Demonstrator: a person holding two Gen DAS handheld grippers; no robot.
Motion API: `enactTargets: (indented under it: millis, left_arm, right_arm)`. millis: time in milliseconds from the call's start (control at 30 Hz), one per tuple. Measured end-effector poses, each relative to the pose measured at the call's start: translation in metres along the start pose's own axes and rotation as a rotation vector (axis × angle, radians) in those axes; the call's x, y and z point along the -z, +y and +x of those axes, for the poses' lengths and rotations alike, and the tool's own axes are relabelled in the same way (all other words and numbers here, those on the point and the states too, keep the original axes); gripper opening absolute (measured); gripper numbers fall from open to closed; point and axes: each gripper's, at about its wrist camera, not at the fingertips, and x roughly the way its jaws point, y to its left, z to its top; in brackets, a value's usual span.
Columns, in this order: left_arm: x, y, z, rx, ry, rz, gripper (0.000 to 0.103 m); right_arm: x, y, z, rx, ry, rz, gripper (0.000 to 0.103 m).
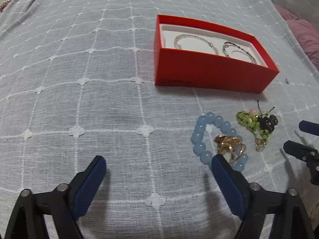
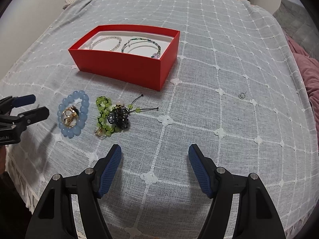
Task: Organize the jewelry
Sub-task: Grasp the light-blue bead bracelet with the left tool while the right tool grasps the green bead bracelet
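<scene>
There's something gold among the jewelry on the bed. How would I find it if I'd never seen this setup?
Start at the red box on the grey checked bedspread. On the cloth in front of it lie two loose bead bracelets, and the gold ring sits inside the loop of the pale blue bead bracelet, nearest the left claw. It is the only shiny metal piece there; the green bead bracelet beside it carries a dark ornament instead.

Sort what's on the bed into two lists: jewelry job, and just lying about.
Job:
red box
pearl bracelet and green beaded necklace inside it
blue bead bracelet
gold ring
green bead bracelet
dark brooch-like piece

Lying about:
grey bedspread
pink blanket
small metal bit
</scene>
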Motion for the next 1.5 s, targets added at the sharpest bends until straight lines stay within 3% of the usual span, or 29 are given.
enactTargets:
  millis: [400, 733, 833, 900, 967, 1033, 1500]
  left_arm:
    - [-0.006, -0.027, 0.012, 0.008, 0.009, 0.069, 0.046]
    - [-0.008, -0.039, 0.019, -0.055, 0.001, 0.141, 0.011]
    - [-0.01, -0.035, 0.017, -0.05, 0.005, 0.126, 0.009]
    - [-0.009, -0.033, 0.015, -0.052, 0.005, 0.123, 0.009]
    - [-0.008, -0.031, 0.014, -0.058, 0.003, 0.126, 0.009]
    - [-0.006, -0.03, 0.013, -0.059, 0.002, 0.123, 0.009]
    - [-0.006, -0.026, 0.013, -0.063, 0.002, 0.106, 0.009]
  right_arm:
    - [-0.002, 0.006, 0.004, -0.01, 0.011, -0.004, 0.073]
    - [-0.006, 0.021, -0.002, -0.09, -0.014, -0.02, 0.072]
    - [-0.006, 0.027, -0.003, -0.137, -0.005, -0.025, 0.068]
    - [-0.006, 0.032, -0.001, -0.162, 0.005, -0.033, 0.053]
    - [-0.006, 0.037, 0.002, -0.179, 0.014, -0.046, 0.027]
    - [-0.007, 0.041, 0.004, -0.186, 0.012, -0.055, 0.019]
    - [-0.026, 0.049, 0.022, -0.15, -0.021, -0.051, 0.018]
